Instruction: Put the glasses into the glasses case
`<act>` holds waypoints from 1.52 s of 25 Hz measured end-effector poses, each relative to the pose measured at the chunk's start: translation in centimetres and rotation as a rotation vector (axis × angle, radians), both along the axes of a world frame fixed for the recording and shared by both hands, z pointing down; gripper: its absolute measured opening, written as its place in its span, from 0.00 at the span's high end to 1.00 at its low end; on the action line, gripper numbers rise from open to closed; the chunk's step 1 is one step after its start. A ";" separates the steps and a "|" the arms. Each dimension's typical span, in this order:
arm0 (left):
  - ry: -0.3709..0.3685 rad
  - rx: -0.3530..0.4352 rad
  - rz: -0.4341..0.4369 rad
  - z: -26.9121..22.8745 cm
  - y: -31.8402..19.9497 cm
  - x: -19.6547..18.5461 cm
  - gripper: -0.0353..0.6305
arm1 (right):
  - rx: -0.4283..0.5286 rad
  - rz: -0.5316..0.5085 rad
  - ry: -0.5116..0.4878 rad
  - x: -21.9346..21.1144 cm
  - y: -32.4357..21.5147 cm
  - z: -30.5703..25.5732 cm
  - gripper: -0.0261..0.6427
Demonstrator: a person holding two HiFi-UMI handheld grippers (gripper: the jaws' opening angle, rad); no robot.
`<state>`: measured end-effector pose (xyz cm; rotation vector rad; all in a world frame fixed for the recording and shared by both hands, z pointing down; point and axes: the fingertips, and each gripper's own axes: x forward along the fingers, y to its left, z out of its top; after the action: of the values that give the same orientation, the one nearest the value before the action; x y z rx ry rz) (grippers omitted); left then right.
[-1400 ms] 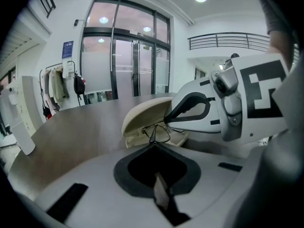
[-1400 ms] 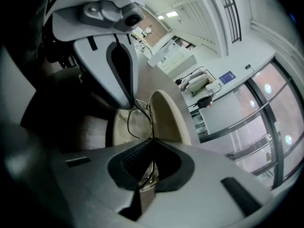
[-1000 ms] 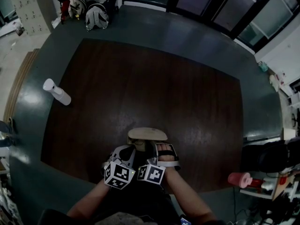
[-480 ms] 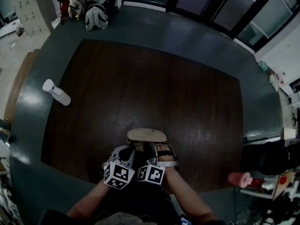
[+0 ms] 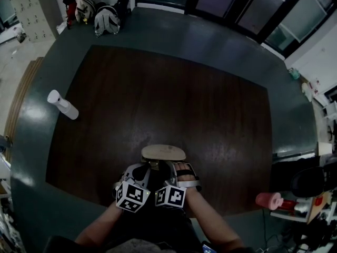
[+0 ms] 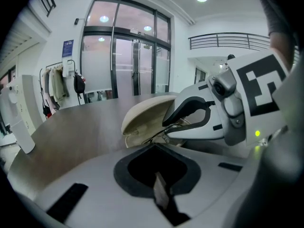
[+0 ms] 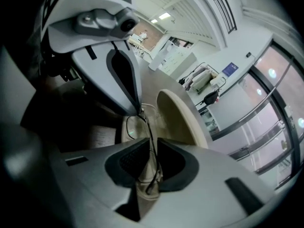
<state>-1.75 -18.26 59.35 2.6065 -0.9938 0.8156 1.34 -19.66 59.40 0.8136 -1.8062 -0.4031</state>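
A beige glasses case (image 5: 163, 152) lies open near the table's front edge, its lid raised (image 6: 142, 120). The thin wire-framed glasses (image 7: 132, 127) rest partly in the case's tray. My right gripper (image 5: 169, 166) is just behind the case. It is shut on a temple arm, which runs between its jaws (image 7: 148, 146). My left gripper (image 5: 147, 167) sits close beside it. Its jaws are together, and its tip (image 7: 139, 110) pinches the frame near the hinge. In the left gripper view the right gripper's fingers (image 6: 190, 113) reach over the case.
A white spray bottle (image 5: 63, 104) lies at the left edge of the dark wooden table (image 5: 174, 88). Bags (image 5: 108, 17) sit on the floor beyond the far side. A pink roll (image 5: 267, 200) and clutter are at the right.
Both grippers and the case keep their places; only the head view has shifted slightly.
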 end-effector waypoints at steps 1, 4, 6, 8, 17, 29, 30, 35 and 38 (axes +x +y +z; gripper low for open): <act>0.000 0.001 -0.001 0.0 0.0 0.0 0.94 | -0.006 0.002 -0.005 0.0 0.1 -0.1 0.90; 0.001 0.006 -0.004 -0.2 -0.2 0.1 0.94 | -0.019 0.006 -0.008 0.2 0.1 -0.2 0.89; 0.003 0.009 -0.006 -0.2 -0.3 0.0 0.94 | -0.016 0.008 -0.001 0.3 0.0 -0.3 0.88; 0.002 0.010 -0.007 -0.1 -0.3 0.0 0.94 | -0.008 0.011 0.005 0.4 0.1 -0.5 0.88; 0.049 0.008 -0.055 -0.3 -0.5 -0.2 0.94 | -0.011 0.082 -0.101 1.4 2.0 -2.5 0.87; 0.129 0.175 -0.233 -7.3 -0.1 -2.0 0.94 | 0.160 0.183 -0.430 7.1 4.8 -10.3 0.98; 0.123 0.230 -0.239 -8.6 0.2 -2.0 0.94 | 0.192 0.182 -0.475 7.5 5.1 -11.5 0.98; 0.193 0.480 -0.299 -15.7 2.7 -1.8 0.94 | 0.372 0.145 -0.614 9.6 7.4 -17.4 0.98; 0.225 0.570 -0.354 -18.7 4.1 -1.7 0.94 | 0.409 0.149 -0.684 11.0 8.4 -19.4 0.98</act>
<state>-3.45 -14.14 40.63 2.7319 -1.7478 0.1568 12.32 -11.26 39.95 1.4980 -2.2997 -0.4348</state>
